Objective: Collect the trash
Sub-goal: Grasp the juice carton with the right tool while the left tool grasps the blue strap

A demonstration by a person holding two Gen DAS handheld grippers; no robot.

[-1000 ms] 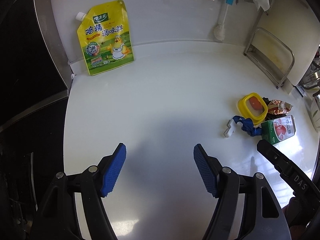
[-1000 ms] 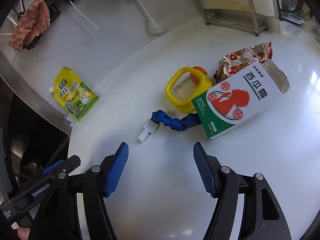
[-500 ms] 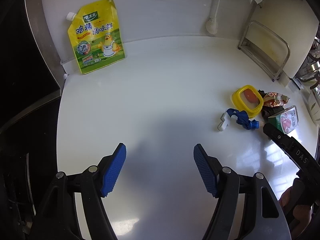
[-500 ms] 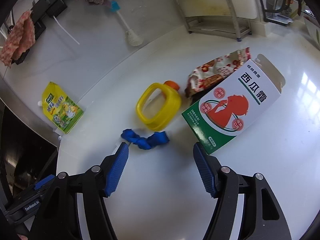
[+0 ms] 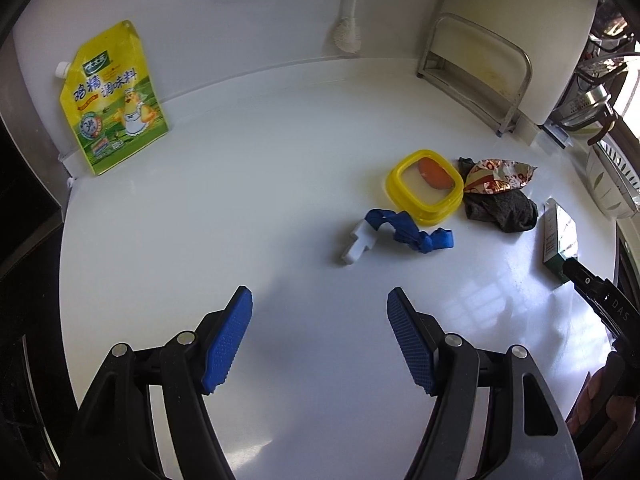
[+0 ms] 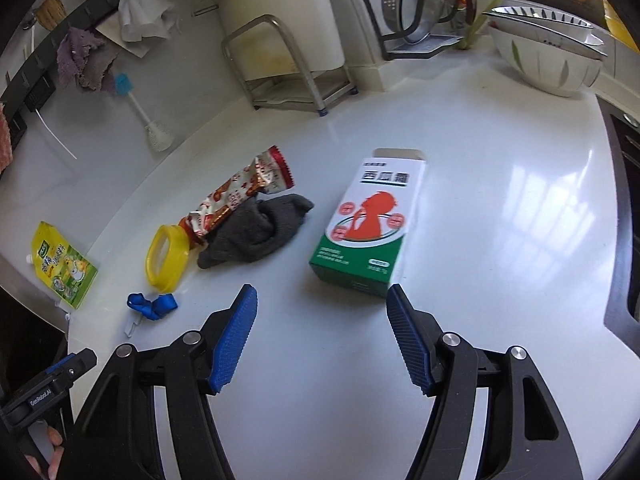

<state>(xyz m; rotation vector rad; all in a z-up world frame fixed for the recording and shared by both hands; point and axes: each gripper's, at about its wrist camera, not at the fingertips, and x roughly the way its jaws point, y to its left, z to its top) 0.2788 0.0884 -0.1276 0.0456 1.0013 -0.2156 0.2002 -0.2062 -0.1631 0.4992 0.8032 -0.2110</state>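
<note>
Trash lies on a white counter [image 5: 248, 208]. A green and white carton [image 6: 370, 222] lies flat just ahead of my open, empty right gripper [image 6: 322, 304]; it shows edge-on in the left wrist view [image 5: 560, 240]. A red snack wrapper [image 6: 240, 196], a grey sock [image 6: 260, 232], a yellow lid [image 6: 166, 258] and a blue knotted strip [image 6: 152, 305] on a white plastic piece [image 5: 358, 242] lie left of it. My left gripper [image 5: 320, 308] is open and empty, short of the blue strip [image 5: 408, 232].
A yellow seasoning pouch [image 5: 112, 100] leans on the back wall at the left. A dish brush [image 5: 348, 20] hangs there. A metal rack [image 5: 480, 64], stacked bowls [image 6: 548, 52] and a utensil drainer [image 6: 432, 8] stand at the right.
Both grippers have swung right. The carton now lies straight ahead of the right gripper, and the grey sock has come into view. The trash pile sits nearer the middle of the left view.
</note>
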